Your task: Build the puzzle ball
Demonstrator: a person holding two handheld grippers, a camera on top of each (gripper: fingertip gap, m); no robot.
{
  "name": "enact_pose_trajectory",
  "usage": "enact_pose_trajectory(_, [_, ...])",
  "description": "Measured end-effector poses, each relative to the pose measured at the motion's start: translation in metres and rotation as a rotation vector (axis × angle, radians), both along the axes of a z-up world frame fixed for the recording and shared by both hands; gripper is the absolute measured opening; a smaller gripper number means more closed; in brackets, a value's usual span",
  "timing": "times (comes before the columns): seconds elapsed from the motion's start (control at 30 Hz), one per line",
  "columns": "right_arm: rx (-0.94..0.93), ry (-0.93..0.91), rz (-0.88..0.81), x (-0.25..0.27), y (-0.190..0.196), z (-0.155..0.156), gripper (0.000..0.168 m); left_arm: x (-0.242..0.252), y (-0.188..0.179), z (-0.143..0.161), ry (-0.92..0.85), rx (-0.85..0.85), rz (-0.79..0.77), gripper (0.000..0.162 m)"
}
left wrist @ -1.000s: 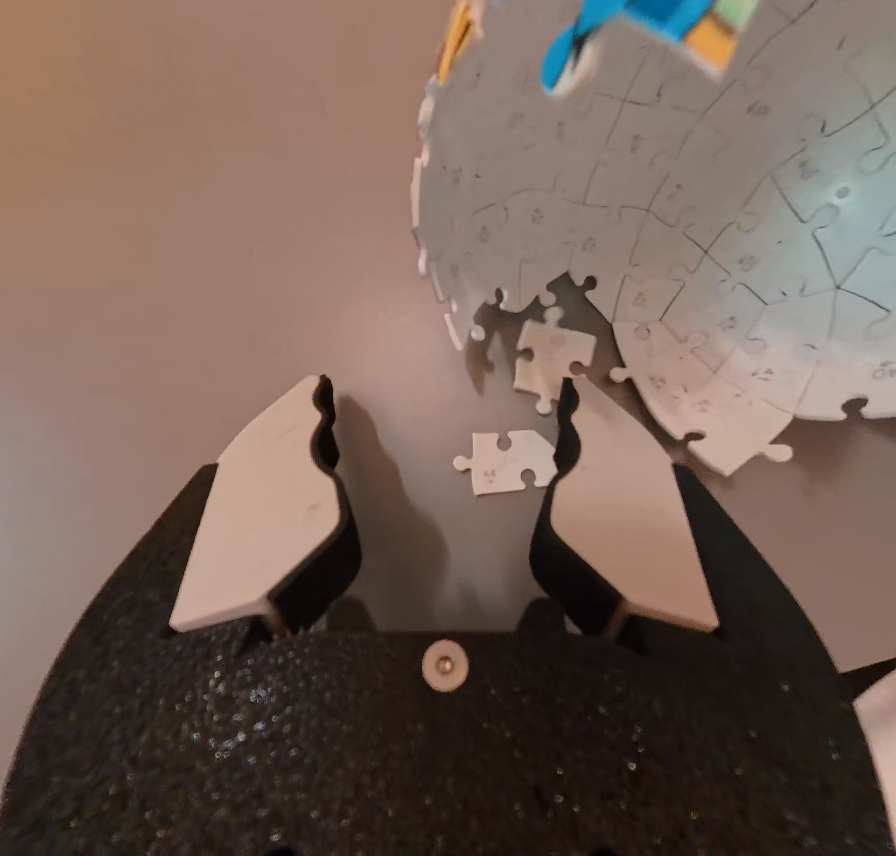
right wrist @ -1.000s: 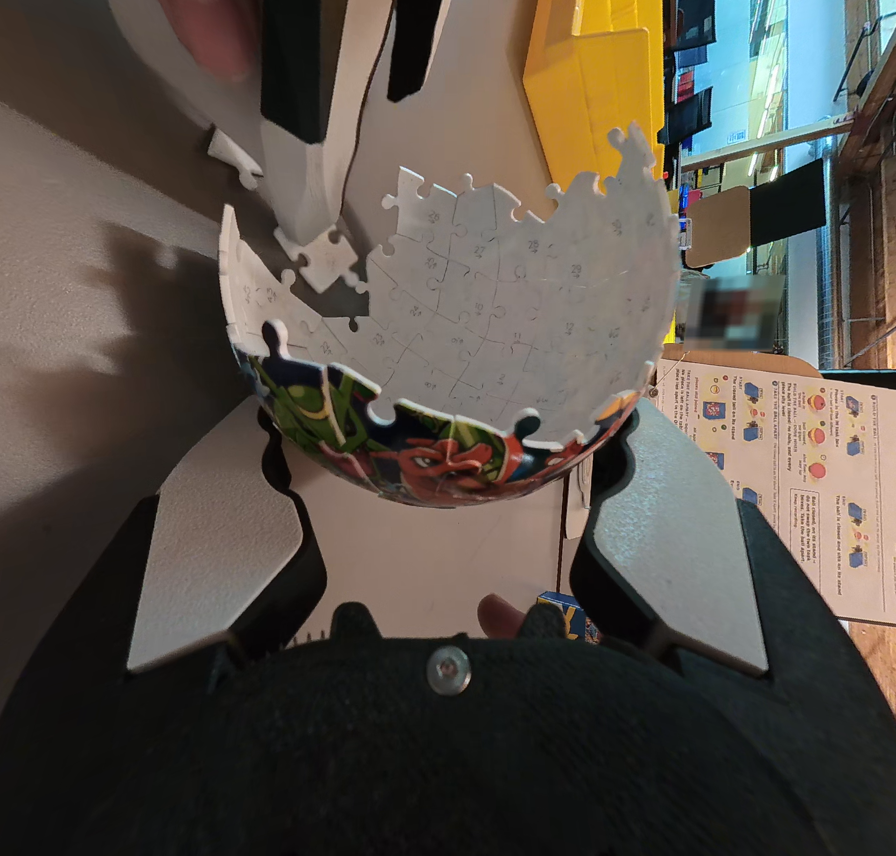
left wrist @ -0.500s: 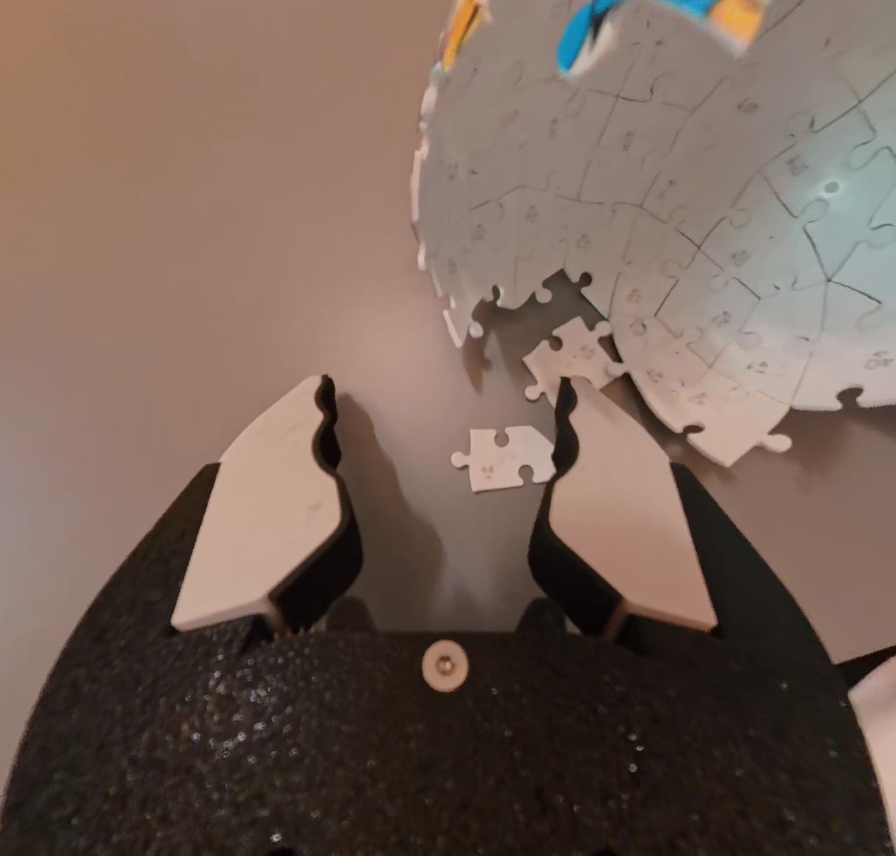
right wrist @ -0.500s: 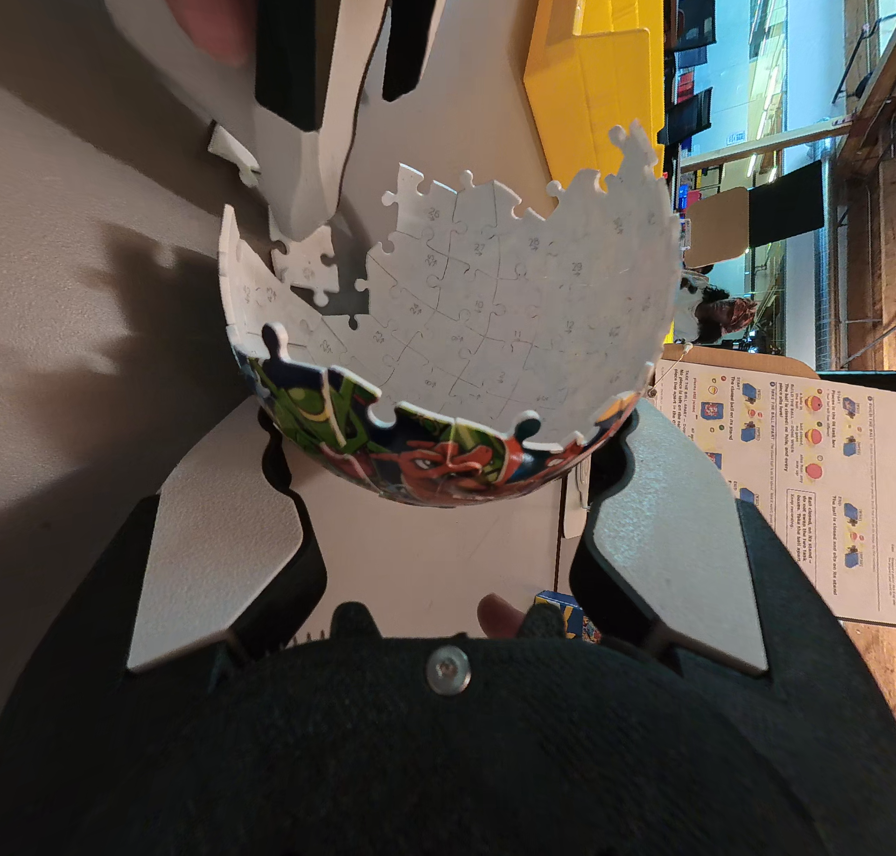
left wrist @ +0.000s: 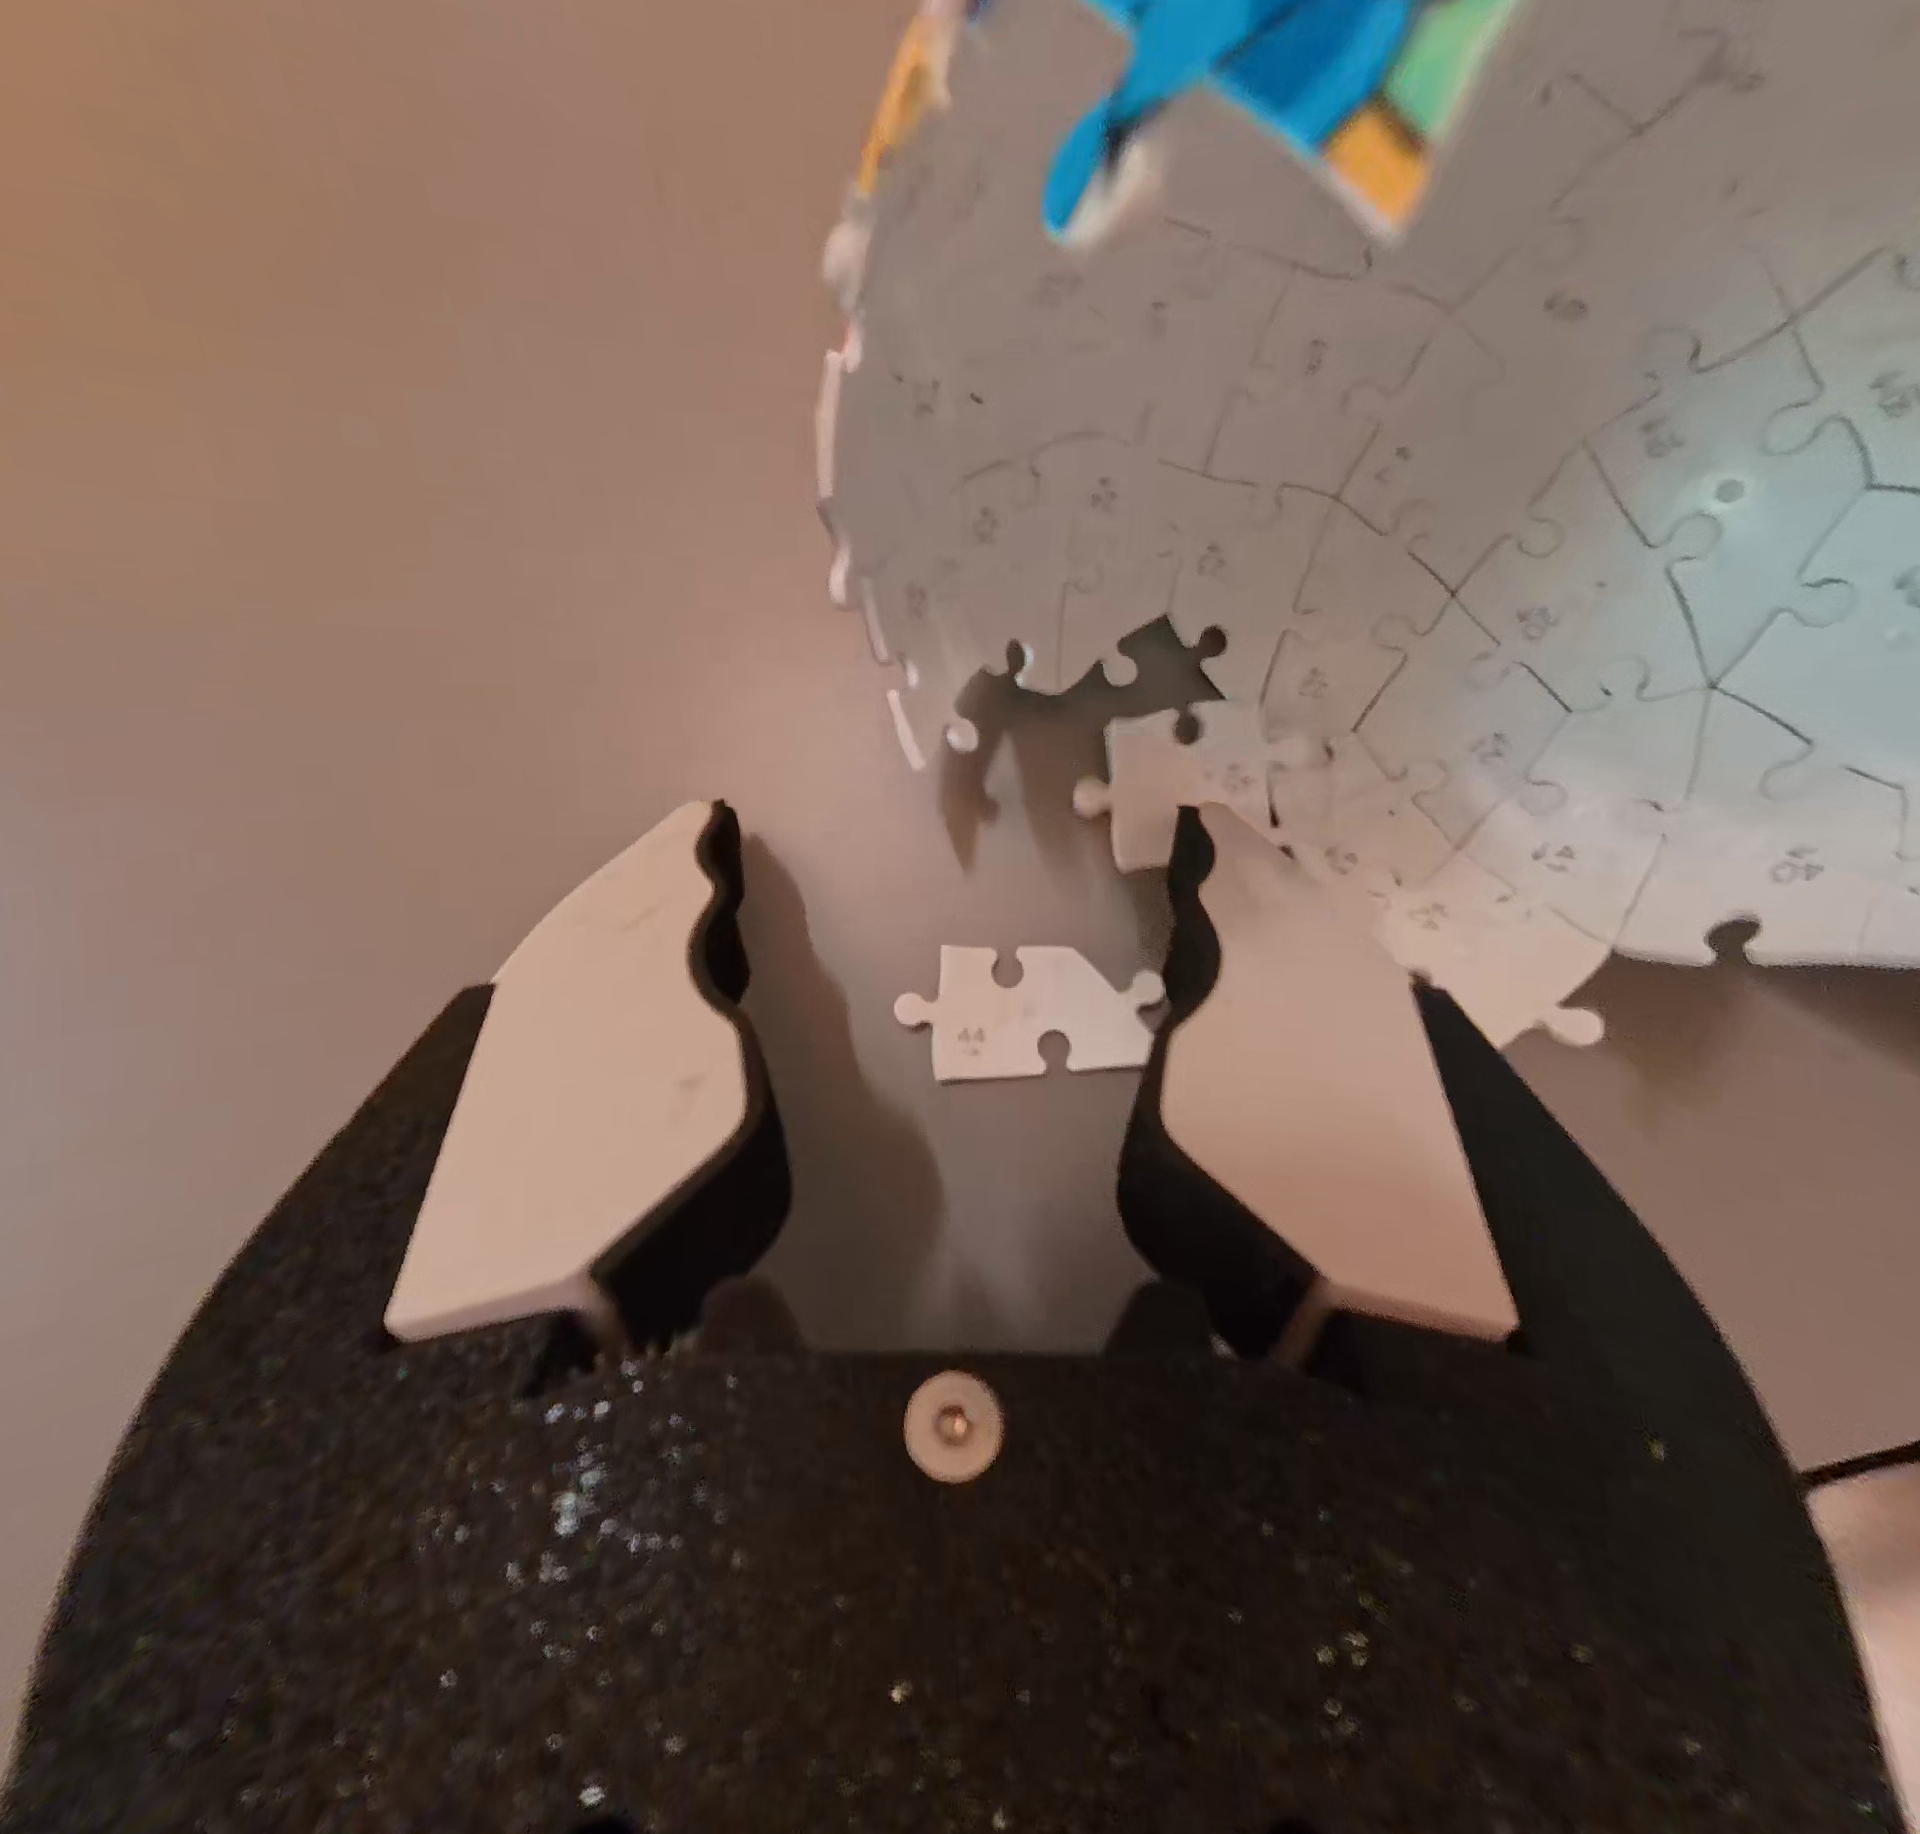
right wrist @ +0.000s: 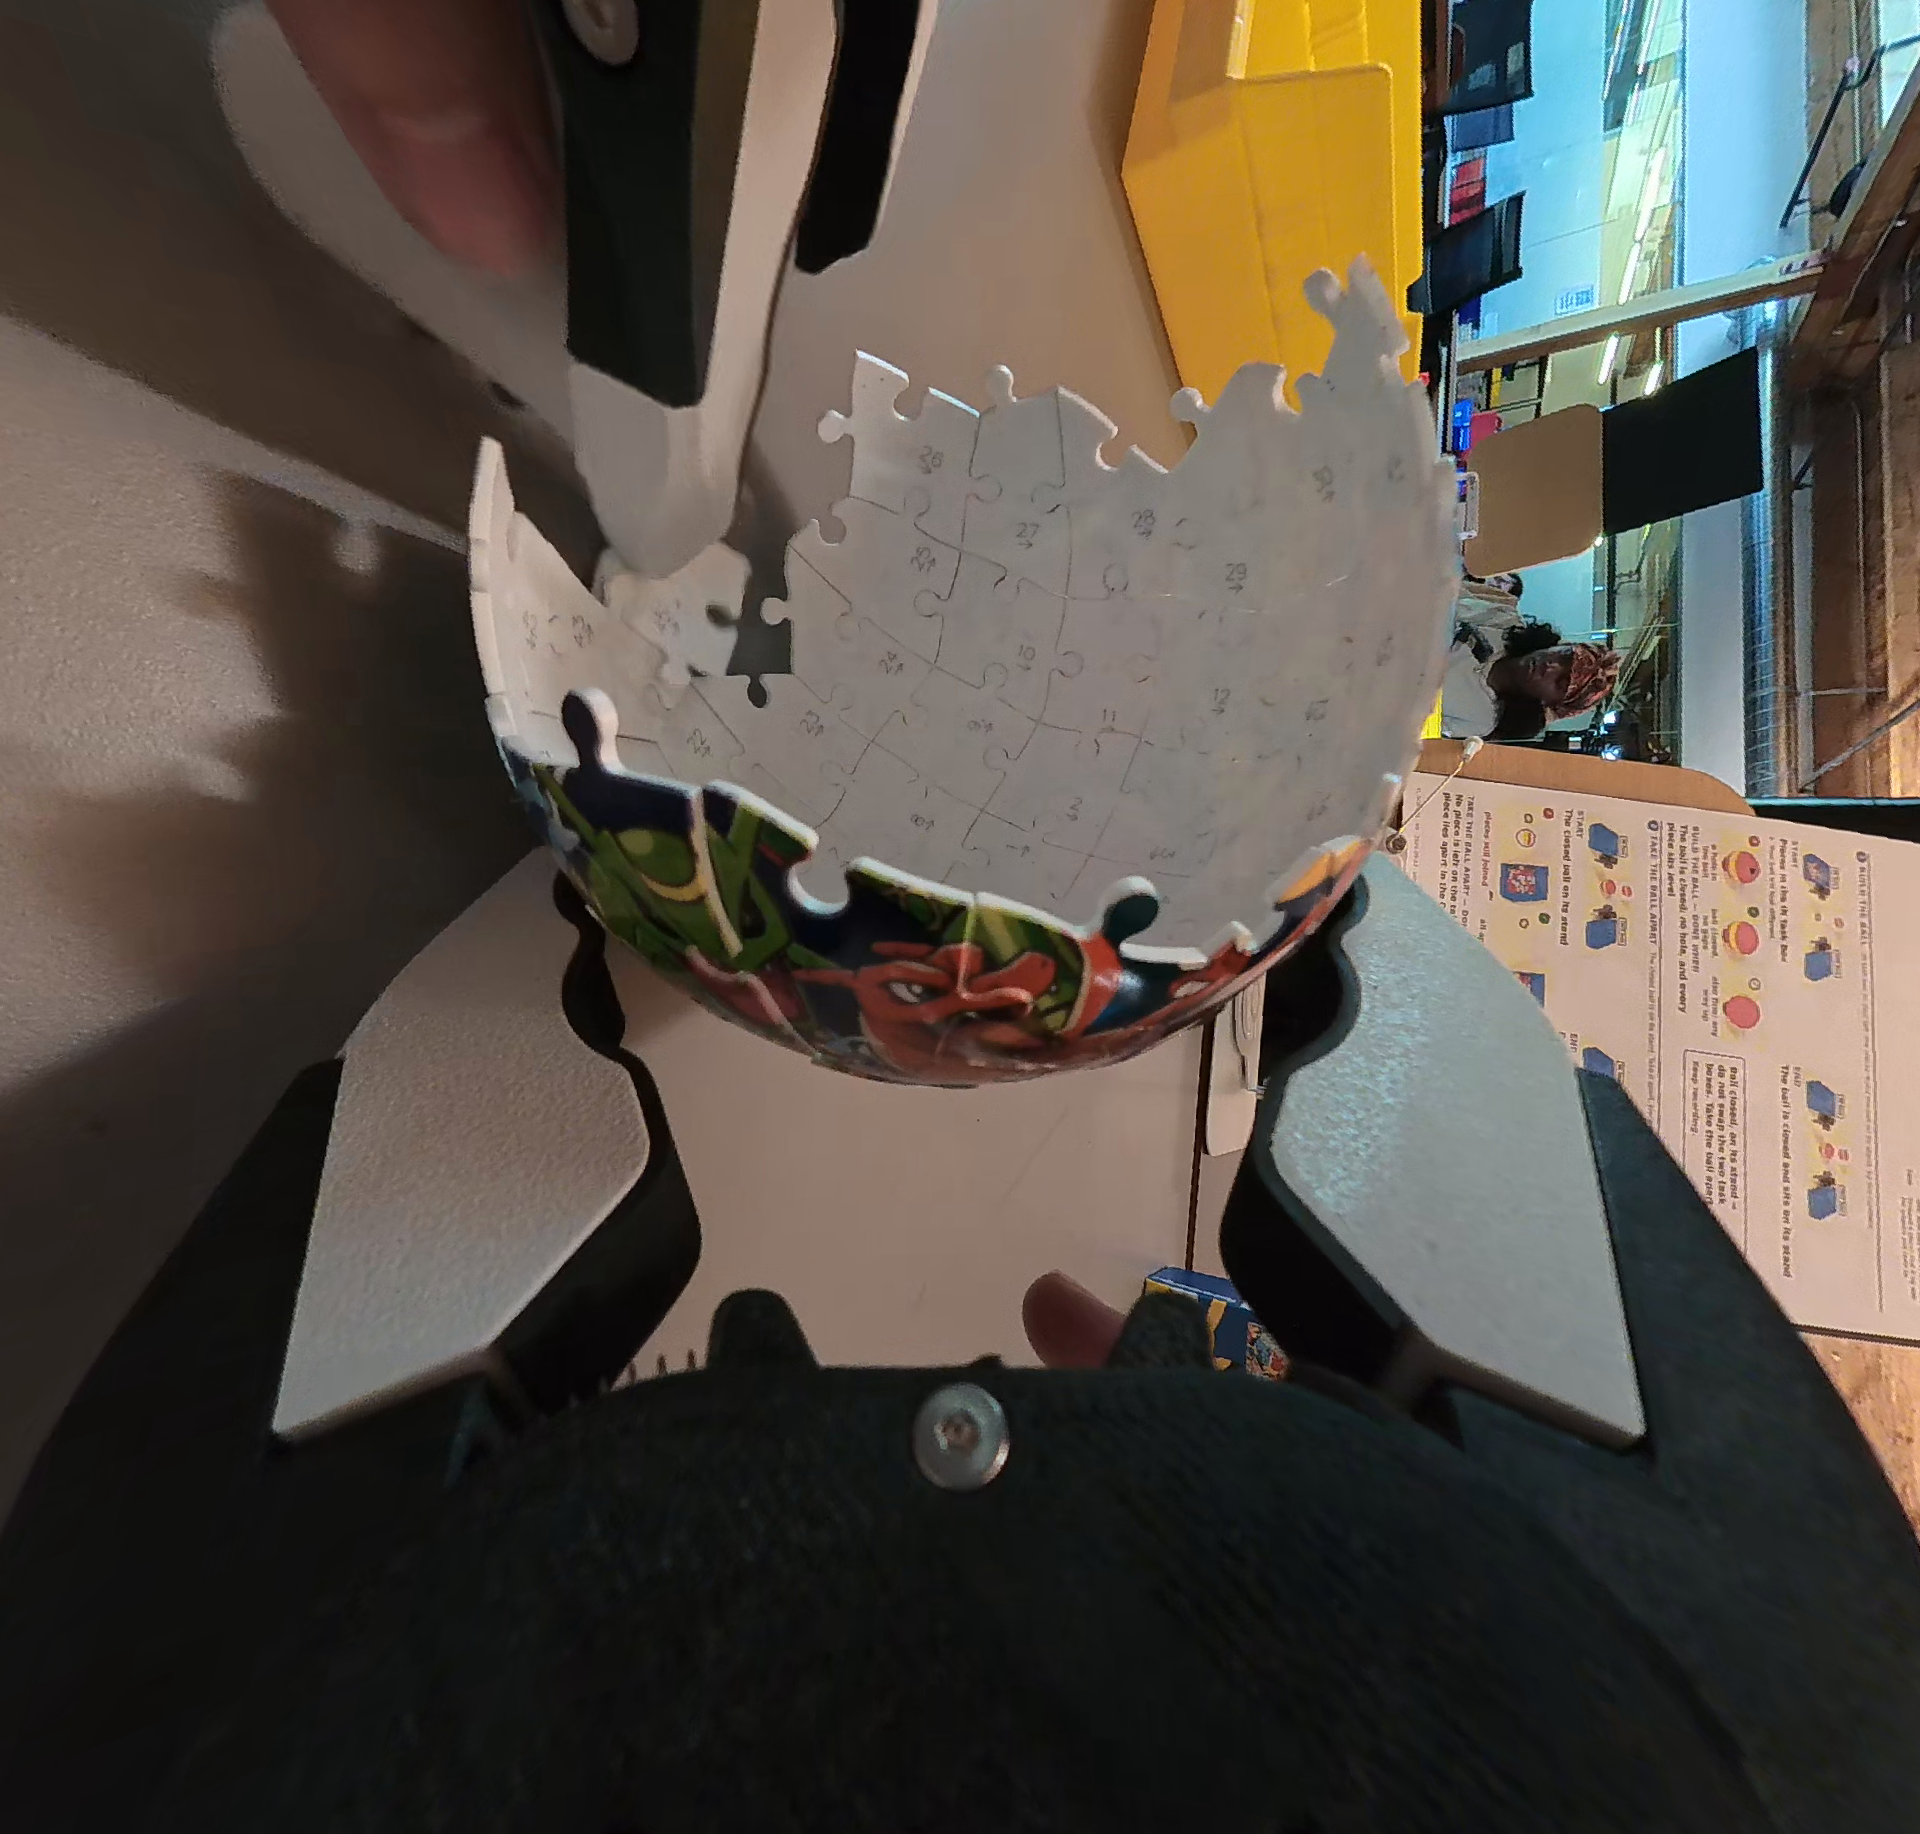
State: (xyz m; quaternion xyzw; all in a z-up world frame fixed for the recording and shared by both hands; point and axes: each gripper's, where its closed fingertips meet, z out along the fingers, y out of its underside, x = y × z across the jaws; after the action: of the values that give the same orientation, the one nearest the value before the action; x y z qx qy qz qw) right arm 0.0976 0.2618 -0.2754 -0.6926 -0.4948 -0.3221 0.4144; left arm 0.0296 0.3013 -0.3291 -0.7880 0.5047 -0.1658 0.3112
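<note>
Fingers of our right gripper (right wrist: 961, 974) clamp the half-built puzzle ball (right wrist: 1039, 704) from both sides, one pad on the printed green-and-red outer shell at each flank, so the bowl-shaped shell opens toward the camera and shows its pale numbered inside. We hold the left gripper (left wrist: 956, 849) with its jaws spread and nothing between them; one fingertip (right wrist: 665, 517) presses a loose white piece (right wrist: 681, 615) against the gap in the shell's rim, near the shell's left edge in the right wrist view. The piece sits tilted in the notch, with a dark sliver of gap showing beside it, so we cannot say it is locked in. In the left wrist view the same piece (left wrist: 1184, 787) lies just at the tip of the right-hand finger, touching the ball's (left wrist: 1455, 558) edge. A second loose piece (left wrist: 1029, 1015) lies flat on the grey table (left wrist: 416, 434), between the open fingers and apart from the ball. Beyond the ball we see a yellow bin (right wrist: 1278, 205) and a printed instruction sheet (right wrist: 1683, 1036) on the right.
</note>
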Motion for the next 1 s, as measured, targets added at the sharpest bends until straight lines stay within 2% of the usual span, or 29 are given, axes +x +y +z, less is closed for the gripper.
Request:
enact_pose_trajectory(0.2, [-0.001,-0.001,0.001,0.0,0.0,0.0,0.129,0.009,0.005,0.018,-0.092,0.044,-0.019,0.081])
enact_pose_trajectory(0.37, [0.001,-0.006,0.001,0.0,0.0,0.0,0.129,0.015,0.004,0.004,-0.004,0.06,-0.053,0.087])
enact_pose_trajectory(0.6, [0.0,-0.002,0.002,0.0,0.0,0.0,0.129,0.015,0.012,0.002,-0.031,0.031,0.042,0.088])
enact_pose_trajectory(0.8, [0.0,0.0,0.002,0.0,-0.001,0.0,0.128,0.018,0.008,0.002,-0.052,0.037,0.06,0.082])
enact_pose_trajectory(1.0, [0.001,-0.005,0.0,0.0,-0.001,0.0,0.129,0.008,0.012,0.013,-0.077,0.052,0.06,0.086])
